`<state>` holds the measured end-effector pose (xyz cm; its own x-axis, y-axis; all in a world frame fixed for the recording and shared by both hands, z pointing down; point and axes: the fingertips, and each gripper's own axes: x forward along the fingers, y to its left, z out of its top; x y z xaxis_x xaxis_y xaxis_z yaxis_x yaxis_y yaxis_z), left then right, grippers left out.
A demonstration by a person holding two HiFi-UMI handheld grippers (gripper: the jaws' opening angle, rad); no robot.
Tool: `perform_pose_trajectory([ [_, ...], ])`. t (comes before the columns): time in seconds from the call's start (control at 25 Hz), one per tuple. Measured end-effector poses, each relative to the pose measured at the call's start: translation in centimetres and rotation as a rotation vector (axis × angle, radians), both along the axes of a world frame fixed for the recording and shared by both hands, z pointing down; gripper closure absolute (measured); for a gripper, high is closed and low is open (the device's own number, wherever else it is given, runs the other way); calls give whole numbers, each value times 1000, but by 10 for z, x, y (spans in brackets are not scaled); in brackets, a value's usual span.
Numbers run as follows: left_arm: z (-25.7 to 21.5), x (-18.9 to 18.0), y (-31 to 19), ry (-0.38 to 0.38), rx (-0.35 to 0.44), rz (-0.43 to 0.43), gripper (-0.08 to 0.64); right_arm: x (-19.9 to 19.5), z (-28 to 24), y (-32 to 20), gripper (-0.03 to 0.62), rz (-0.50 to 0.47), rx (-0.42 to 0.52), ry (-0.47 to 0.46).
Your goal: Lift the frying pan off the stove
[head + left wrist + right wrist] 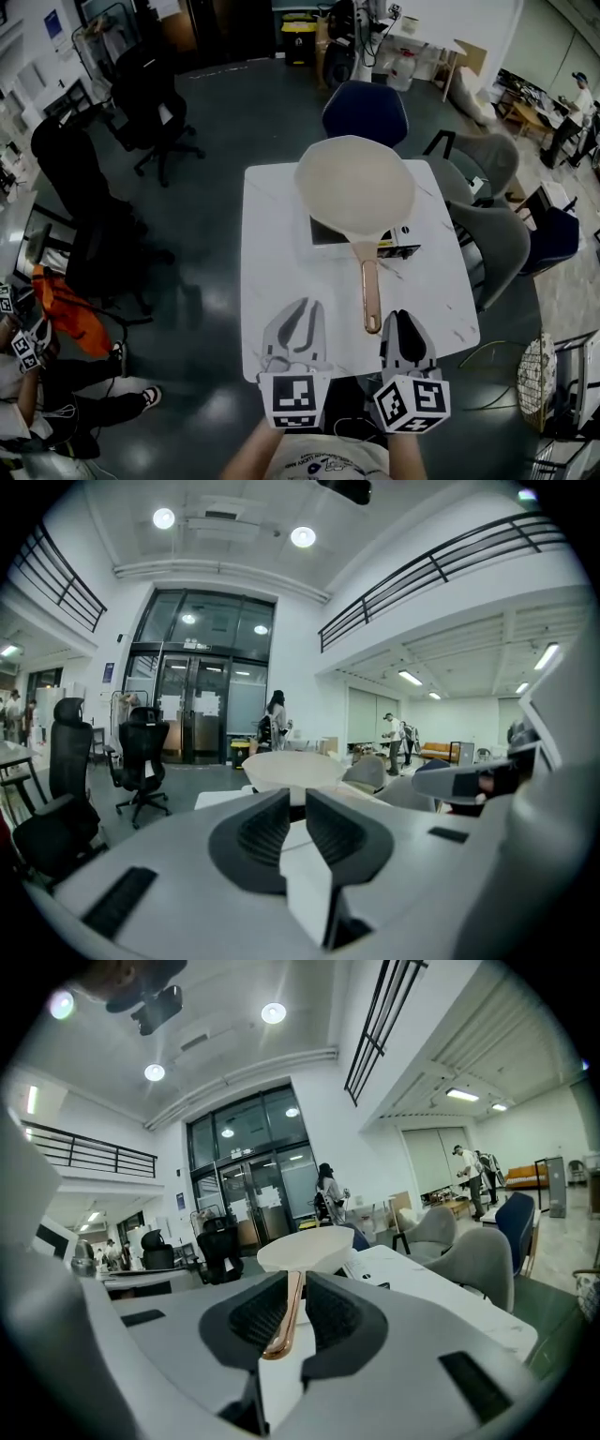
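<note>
A cream frying pan [354, 187] sits on a small black and silver stove [401, 242] at the far side of a white table [281, 281]. Its copper handle [371, 291] points toward me. Both grippers hover over the table's near edge. My left gripper [302, 305] is shut and empty, left of the handle. My right gripper [401, 315] is shut too, just right of the handle's end and not holding it. In the right gripper view the handle [286, 1321] shows through the slit between the jaws [295, 1279], with the pan [314, 1246] beyond. In the left gripper view the pan [291, 766] is ahead of the gripper [297, 794].
A blue chair [366, 111] stands behind the table and grey chairs [502, 239] at its right. Black office chairs [155, 103] stand at the left, and a person [37, 375] sits at the lower left. A wire basket [536, 375] is on the floor at the right.
</note>
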<state>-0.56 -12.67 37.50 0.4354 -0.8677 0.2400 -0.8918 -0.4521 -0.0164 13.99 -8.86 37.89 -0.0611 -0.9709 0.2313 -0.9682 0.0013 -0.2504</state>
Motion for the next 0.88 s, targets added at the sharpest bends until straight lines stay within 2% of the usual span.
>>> perform_pose_trajectory([
  [0.36,11,29,-32,-12,-41,-19,500,0,20,-27,537,-192,-61,-235],
  [0.52,15,37,-41,8,-69,-34,500,-7,23,-31,505,-275,-102,-316],
  [0.64,20,40,-48,-4,-77,-46,500,-9,29,-35,488,-308,-135,-363],
  [0.88,31,40,-57,17,-116,-72,500,-14,43,-40,445,-358,-201,-519],
])
